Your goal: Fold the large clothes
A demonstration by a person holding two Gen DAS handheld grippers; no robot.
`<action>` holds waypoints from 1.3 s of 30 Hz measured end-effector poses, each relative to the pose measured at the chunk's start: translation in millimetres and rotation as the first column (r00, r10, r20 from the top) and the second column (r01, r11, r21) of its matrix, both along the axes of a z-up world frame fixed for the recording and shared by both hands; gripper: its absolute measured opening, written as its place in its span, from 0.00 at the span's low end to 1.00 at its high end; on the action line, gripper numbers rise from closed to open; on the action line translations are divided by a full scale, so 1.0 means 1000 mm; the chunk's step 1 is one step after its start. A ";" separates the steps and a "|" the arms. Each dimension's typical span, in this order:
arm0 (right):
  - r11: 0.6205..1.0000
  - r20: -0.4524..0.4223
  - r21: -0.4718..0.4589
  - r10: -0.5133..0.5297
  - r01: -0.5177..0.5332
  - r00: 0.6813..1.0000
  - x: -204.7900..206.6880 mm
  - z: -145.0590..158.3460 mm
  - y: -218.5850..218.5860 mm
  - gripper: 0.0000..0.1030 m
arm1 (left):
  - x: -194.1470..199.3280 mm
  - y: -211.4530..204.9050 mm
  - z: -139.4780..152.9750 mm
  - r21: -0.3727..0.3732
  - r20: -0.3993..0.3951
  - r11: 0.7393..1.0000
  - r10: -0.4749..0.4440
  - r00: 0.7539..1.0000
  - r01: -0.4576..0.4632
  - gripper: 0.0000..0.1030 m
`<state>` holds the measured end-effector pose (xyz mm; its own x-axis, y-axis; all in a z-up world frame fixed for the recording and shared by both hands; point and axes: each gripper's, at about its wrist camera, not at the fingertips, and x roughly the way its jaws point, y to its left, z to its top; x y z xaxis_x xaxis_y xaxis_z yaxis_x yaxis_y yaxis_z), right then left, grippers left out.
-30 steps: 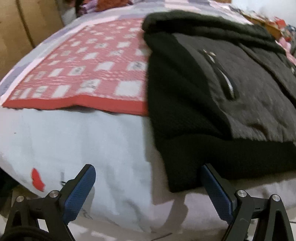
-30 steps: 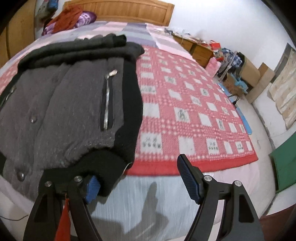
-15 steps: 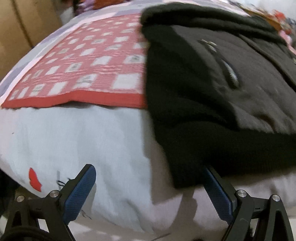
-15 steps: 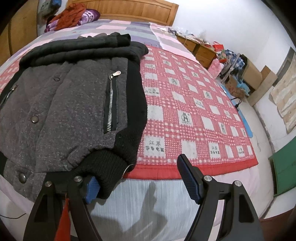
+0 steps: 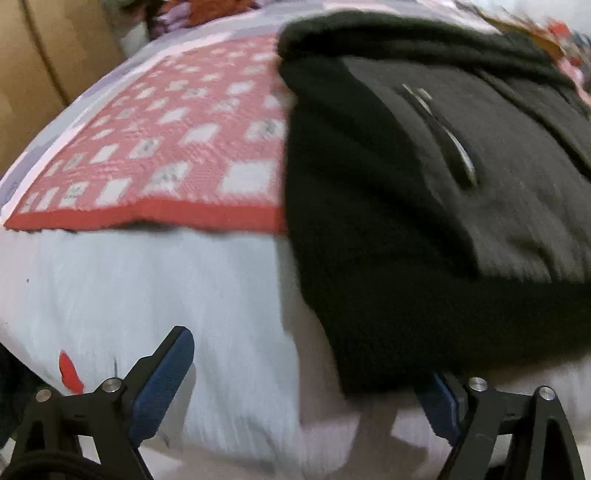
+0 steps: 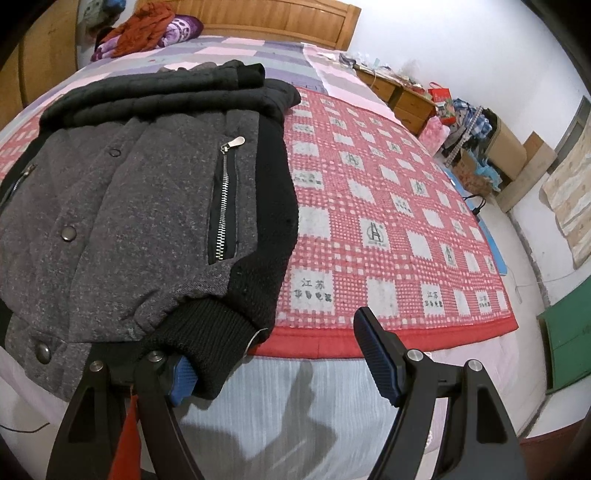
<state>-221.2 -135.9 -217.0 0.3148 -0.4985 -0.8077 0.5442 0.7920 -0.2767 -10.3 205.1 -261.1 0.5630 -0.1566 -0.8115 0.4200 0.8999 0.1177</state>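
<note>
A grey quilted jacket point(image 6: 147, 221) with black sleeves, zip pockets and a ribbed black hem lies flat on the bed, sleeves folded in. My left gripper point(image 5: 306, 362) is at the jacket's point(image 5: 406, 221) near left hem corner. Its jaws are closing, the corner of the hem lies between them, and the right finger sits partly under the hem; the pads do not press on it. My right gripper point(image 6: 273, 343) stands open at the near right corner. Its left finger point(image 6: 181, 380) is tucked under the ribbed hem, while the right one is clear over the blanket.
A red checked blanket point(image 6: 388, 221) covers the bed over a pale sheet point(image 5: 147, 288). Loose clothes point(image 6: 147, 29) lie by the wooden headboard point(image 6: 277, 18). Cluttered cabinets point(image 6: 406, 96) and cardboard boxes point(image 6: 506, 151) stand along the right wall. A wooden wardrobe point(image 5: 37, 74) stands on the left.
My left gripper has crept toward the jacket's hem corner, and its right finger is now partly hidden under the hem. The right gripper has kept still.
</note>
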 end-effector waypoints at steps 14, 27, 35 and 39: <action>0.997 0.034 0.063 -0.050 0.047 0.998 -0.001 -0.009 -0.024 0.75 | 0.015 -0.008 -0.001 -0.094 -0.096 0.994 -0.059 0.994 0.050 0.22; 0.985 0.085 0.162 0.045 -0.058 0.995 -0.005 0.012 -0.016 0.15 | 0.013 -0.002 0.040 -0.164 -0.110 0.986 -0.060 0.992 0.042 0.16; 0.981 0.124 0.157 0.095 -0.114 0.988 -0.014 0.055 -0.014 0.14 | 0.005 0.010 0.069 -0.175 -0.103 0.984 -0.059 0.993 0.041 0.06; 0.976 0.122 0.161 0.125 -0.144 0.985 -0.021 0.068 -0.008 0.14 | -0.008 0.022 0.074 -0.153 -0.124 0.987 -0.068 0.990 0.048 0.06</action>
<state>-242.7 -143.5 -148.8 0.4617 -0.3051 -0.8329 0.4495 0.8900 -0.0768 -18.2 227.3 -187.4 0.4423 -0.3107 -0.8413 0.4747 0.8770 -0.0743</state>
